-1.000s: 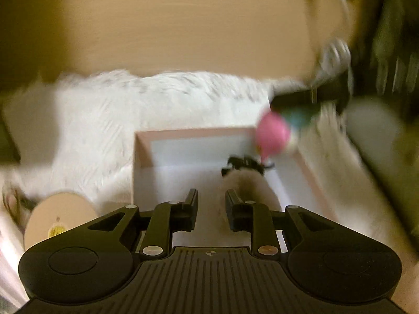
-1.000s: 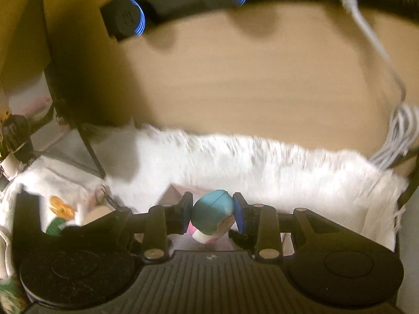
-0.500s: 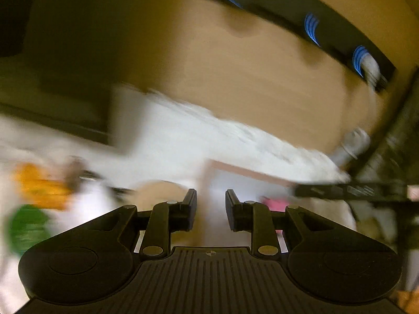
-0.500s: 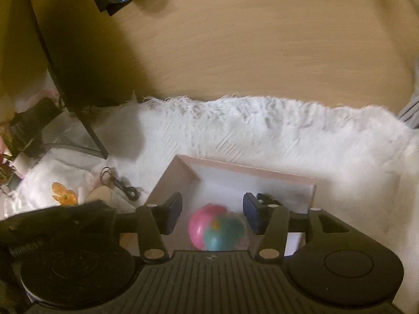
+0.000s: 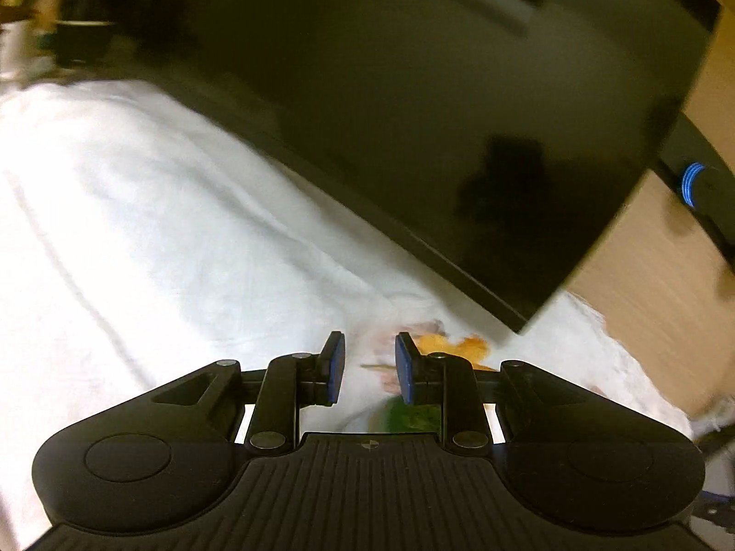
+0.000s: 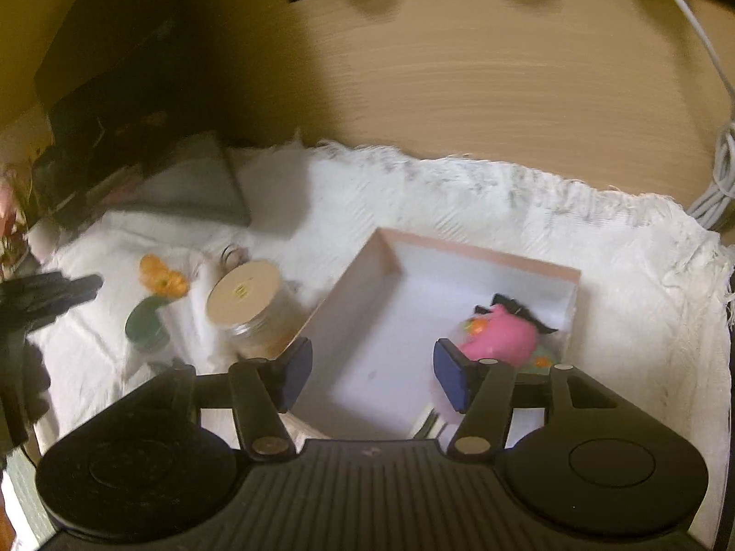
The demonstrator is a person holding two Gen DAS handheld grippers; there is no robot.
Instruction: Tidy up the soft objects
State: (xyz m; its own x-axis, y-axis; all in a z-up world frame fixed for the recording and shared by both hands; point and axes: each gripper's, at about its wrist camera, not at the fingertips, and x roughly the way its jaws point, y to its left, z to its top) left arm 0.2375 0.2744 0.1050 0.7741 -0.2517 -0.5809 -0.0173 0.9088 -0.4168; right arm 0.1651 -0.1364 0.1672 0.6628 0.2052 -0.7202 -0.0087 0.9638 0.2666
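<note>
Fingers of the right gripper (image 6: pixel 373 376) stand wide apart and are opening further, with nothing between the blue pads; only the white floor of the shallow pink-rimmed box (image 6: pixel 477 255) shows in the gap. At the right side of this box lies the pink soft ball (image 6: pixel 500 337), just beyond the right fingertip and not touching it, with a dark furry toy (image 6: pixel 514 310) behind it at the far wall. The box sits on a white fluffy cloth (image 6: pixel 620 284) that covers the near part of the wooden table (image 6: pixel 482 73). To the left of the box, just beside its wall, stands a clear jar with a tan lid (image 6: pixel 243 294). Farther left lies an orange and green soft toy (image 6: pixel 158 294).

Fingers of the left gripper (image 5: pixel 366 374) are parted by a moderate gap and hold nothing. Beyond them, blurred, the same orange and green toy (image 5: pixel 452 344) lies on the white cloth (image 5: pixel 138 229), below a large dark screen (image 5: pixel 413 115).
</note>
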